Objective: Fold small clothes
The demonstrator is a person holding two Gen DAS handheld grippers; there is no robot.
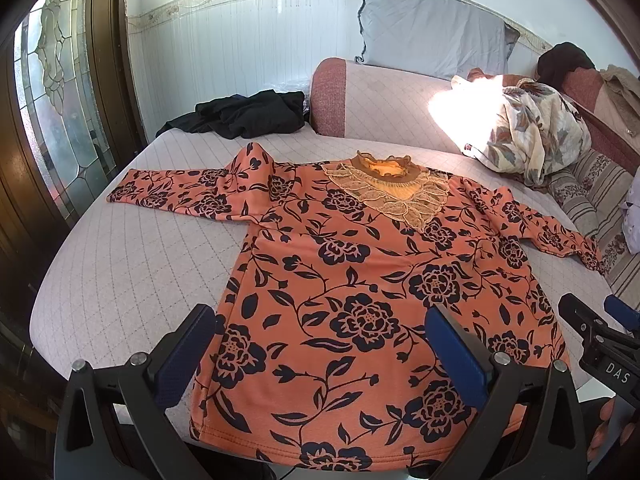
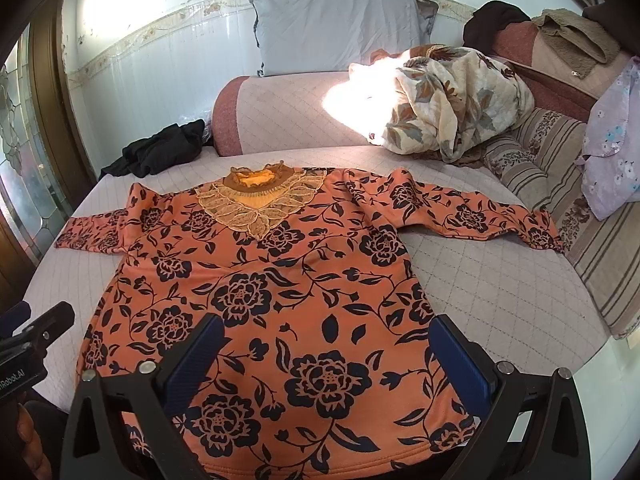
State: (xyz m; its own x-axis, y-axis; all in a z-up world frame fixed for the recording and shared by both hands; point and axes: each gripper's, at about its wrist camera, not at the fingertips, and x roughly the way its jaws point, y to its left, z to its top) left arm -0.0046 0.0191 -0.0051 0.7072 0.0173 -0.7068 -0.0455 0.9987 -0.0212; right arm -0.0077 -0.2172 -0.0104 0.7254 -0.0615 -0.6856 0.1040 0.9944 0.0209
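An orange top with dark flower print lies flat and face up on the quilted bed, lace collar at the far end, both sleeves spread out sideways. My left gripper hovers open over the hem's left part, with nothing between its blue pads. My right gripper stands open over the hem's right part, also holding nothing. Each gripper shows at the edge of the other's view, the right one and the left one.
The pale quilted bed carries a black garment at the far left and a floral blanket heap at the far right. A grey pillow leans on the wall. A striped cushion borders the right side.
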